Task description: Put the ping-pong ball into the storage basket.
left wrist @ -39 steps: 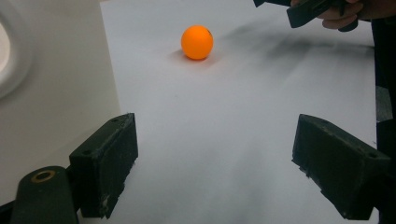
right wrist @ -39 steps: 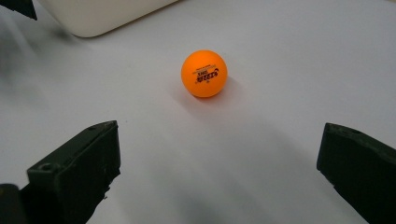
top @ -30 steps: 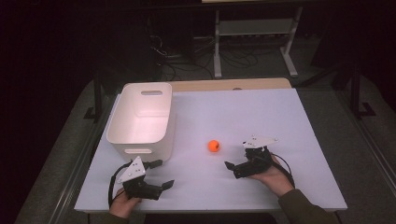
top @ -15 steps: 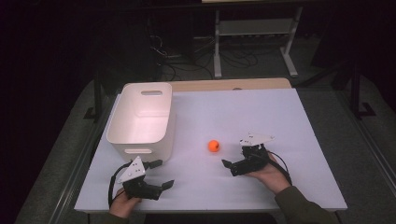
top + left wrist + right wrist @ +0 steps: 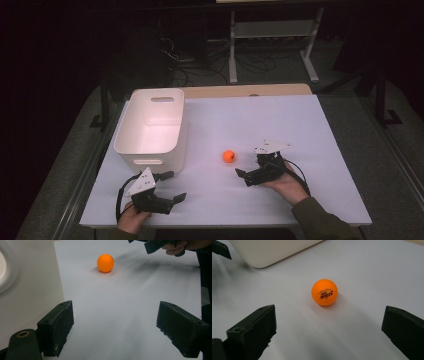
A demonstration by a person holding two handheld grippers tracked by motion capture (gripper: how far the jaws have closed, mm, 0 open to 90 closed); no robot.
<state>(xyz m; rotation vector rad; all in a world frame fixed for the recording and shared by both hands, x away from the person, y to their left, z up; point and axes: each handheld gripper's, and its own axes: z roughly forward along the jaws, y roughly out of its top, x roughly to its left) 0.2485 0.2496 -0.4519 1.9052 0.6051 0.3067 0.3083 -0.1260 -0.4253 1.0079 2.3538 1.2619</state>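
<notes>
Ball: orange ball [image 5: 229, 156] sits free on the white worktop [image 5: 300, 125], roughly mid-width, nearer the front edge than the back; nothing touching it.
R gripper: my right gripper [image 5: 249, 175] is near the ball, on its front-right side, jaws spread wide w/ nothing between them; in the right gripper view the ball [image 5: 324, 292] lies ahead, just past the jaw tips.
L gripper: left gripper [image 5: 172, 187] is at the front-left corner, jaws spread, empty, pointing across toward the ball [image 5: 105, 263].
Bin: white bin [image 5: 150, 152] along the left edge, looks empty.
Progress: I judge it early, ball not gripped yet.
Left: close on ball, lift; prob. drop in bin.
Surface: plain white, matte, wood strip at the back edge.
Room: dark; cables & a metal frame on the floor behind.
</notes>
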